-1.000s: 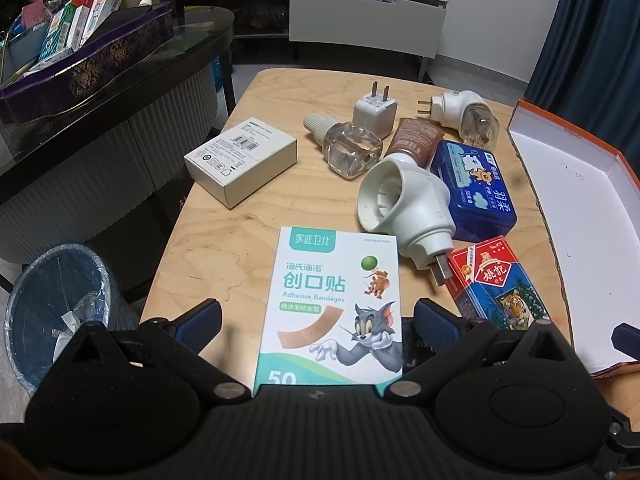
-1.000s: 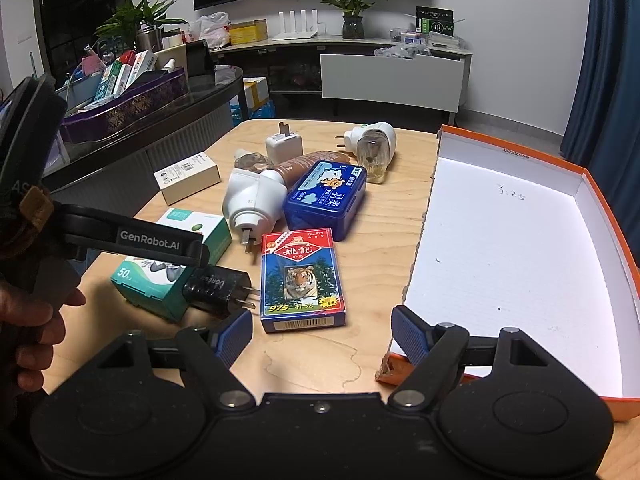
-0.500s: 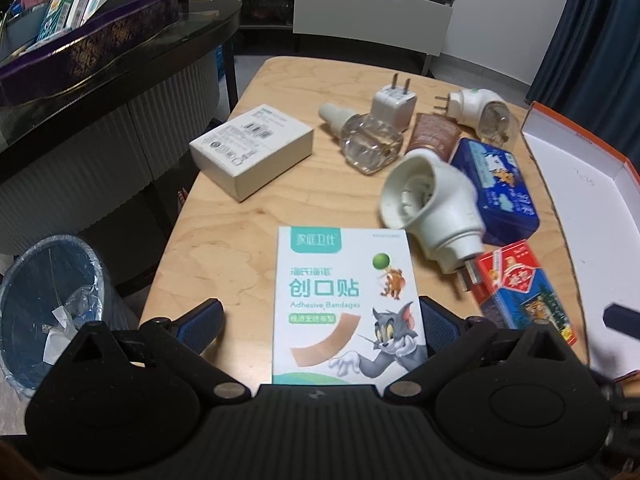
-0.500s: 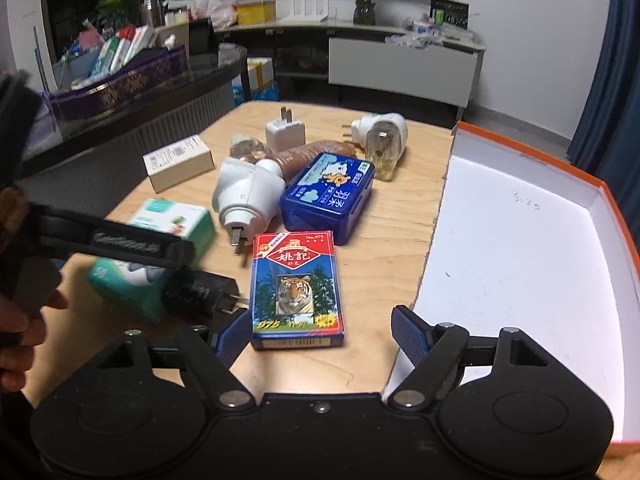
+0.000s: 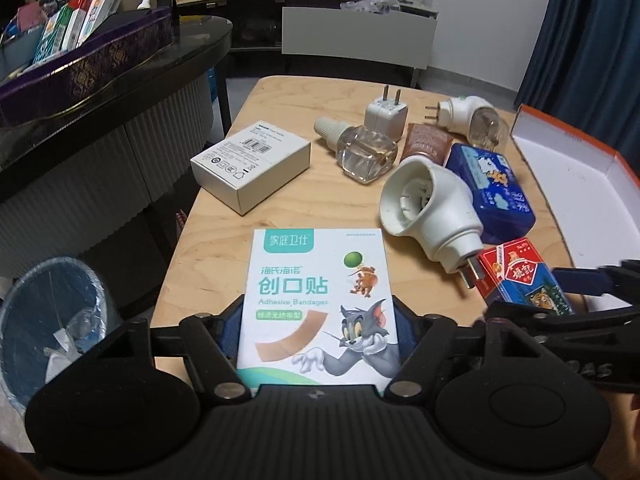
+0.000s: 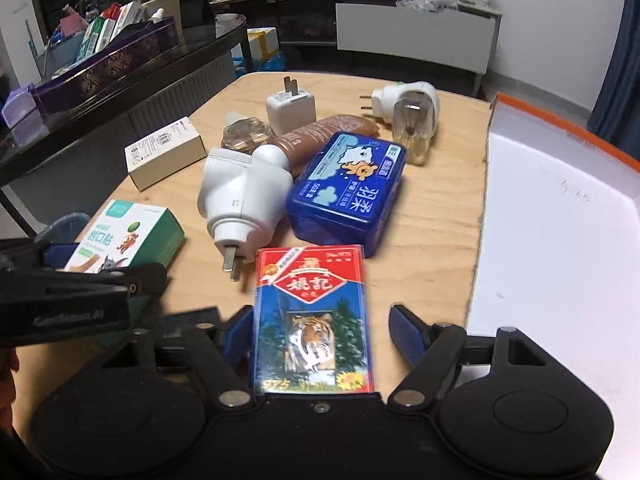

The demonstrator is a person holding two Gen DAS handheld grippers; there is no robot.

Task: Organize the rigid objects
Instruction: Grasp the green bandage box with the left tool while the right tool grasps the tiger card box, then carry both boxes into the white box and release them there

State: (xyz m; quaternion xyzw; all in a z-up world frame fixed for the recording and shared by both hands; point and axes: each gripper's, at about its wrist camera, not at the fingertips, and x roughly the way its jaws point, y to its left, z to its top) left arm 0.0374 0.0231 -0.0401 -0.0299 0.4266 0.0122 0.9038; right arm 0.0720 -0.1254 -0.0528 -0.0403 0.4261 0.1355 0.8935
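Note:
My left gripper (image 5: 319, 322) is shut on the white and green bandage box (image 5: 318, 308), pads against both its long sides; the box also shows in the right wrist view (image 6: 128, 236). My right gripper (image 6: 320, 330) is open around the red and blue card pack with a tiger (image 6: 312, 316); the left pad is close to it, the right pad stands apart. The pack also shows in the left wrist view (image 5: 520, 276). The white box with orange rim (image 6: 560, 216) lies open on the right.
On the wooden table (image 5: 224, 240) lie a white plug-in heater (image 5: 430, 208), a blue tin (image 6: 348, 192), a white carton (image 5: 250, 164), a clear bottle (image 5: 362, 152), a white charger (image 5: 386, 114), a brown tube (image 6: 320, 136) and another heater (image 6: 408, 108). A blue bin (image 5: 52, 320) stands below left.
My left gripper moved forward and closed on the bandage box. My right gripper moved forward and left so the card pack now lies between its fingers.

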